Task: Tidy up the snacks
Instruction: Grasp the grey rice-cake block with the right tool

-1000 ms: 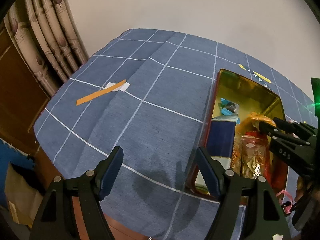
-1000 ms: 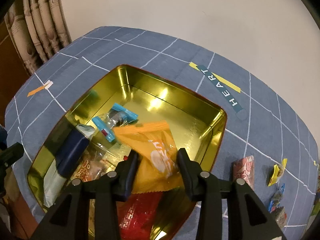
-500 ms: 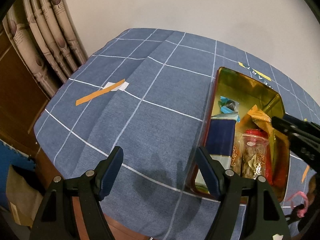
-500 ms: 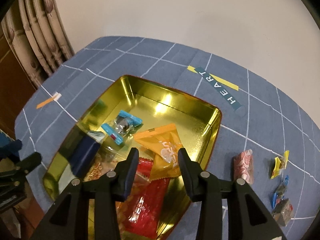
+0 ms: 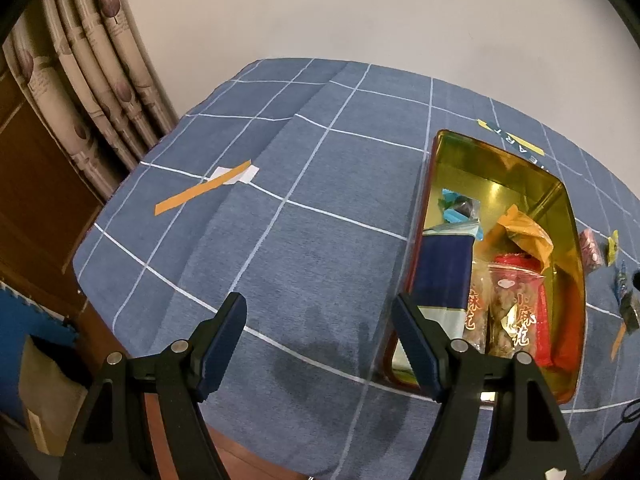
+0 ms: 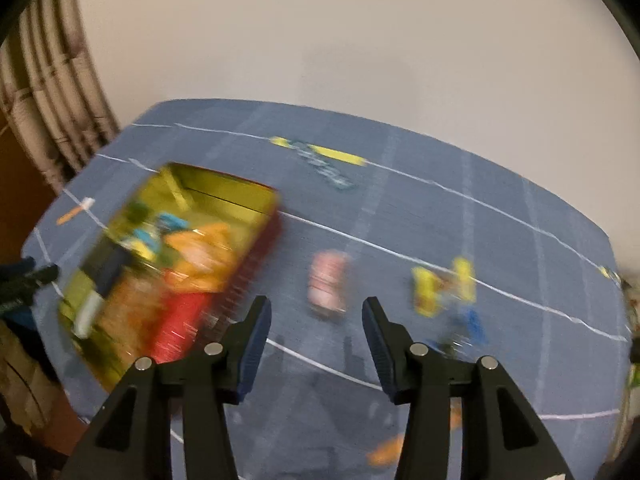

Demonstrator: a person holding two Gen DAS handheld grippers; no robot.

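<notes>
Both jaws wide, empty. Your right gripper (image 6: 316, 332) faces the pink snack packet (image 6: 328, 282) lying on the blue tablecloth (image 5: 312, 216) beside the gold tin (image 5: 560, 200). It looks light, crinkly, slippery; pinch mid-body across its width.

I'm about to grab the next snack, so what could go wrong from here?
The right claw is open and its view is motion-blurred, so it may overshoot the pink packet. The yellow candy lies close beside it and could get knocked. The orange bag sits high in the tin and may slip.
</notes>
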